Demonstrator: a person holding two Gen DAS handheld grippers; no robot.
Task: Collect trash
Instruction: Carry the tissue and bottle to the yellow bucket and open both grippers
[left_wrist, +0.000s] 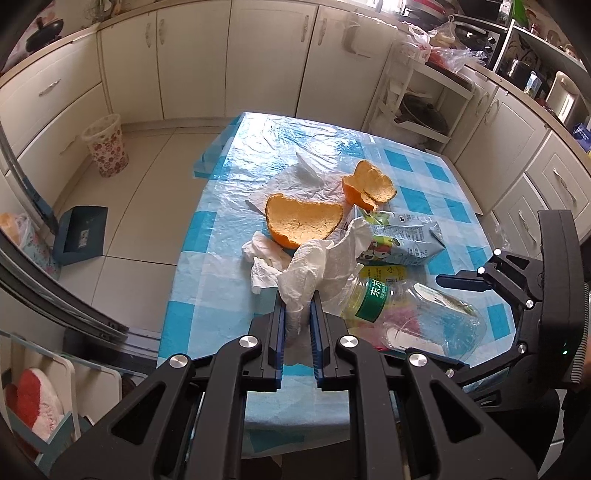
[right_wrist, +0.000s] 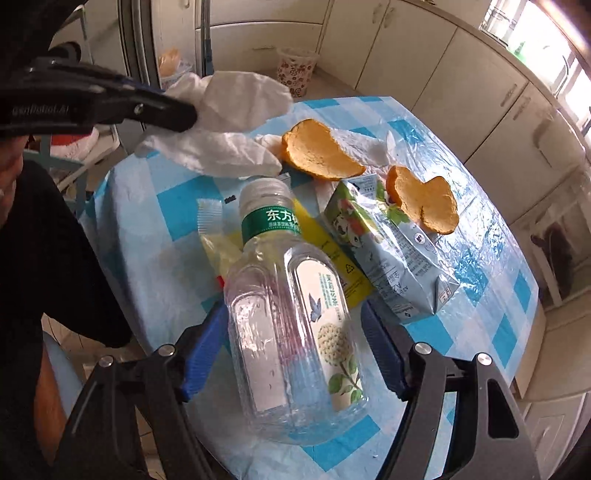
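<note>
The left gripper (left_wrist: 297, 314) pinches a crumpled paper towel (left_wrist: 321, 269) above the near table (left_wrist: 207, 236) edge; its loose tail may snag 1 of 2 orange peels (left_wrist: 301, 219). The right gripper (right_wrist: 295, 343), jaws spread, straddles the empty bottle (right_wrist: 291, 332), which may roll or crush on closing.
</note>
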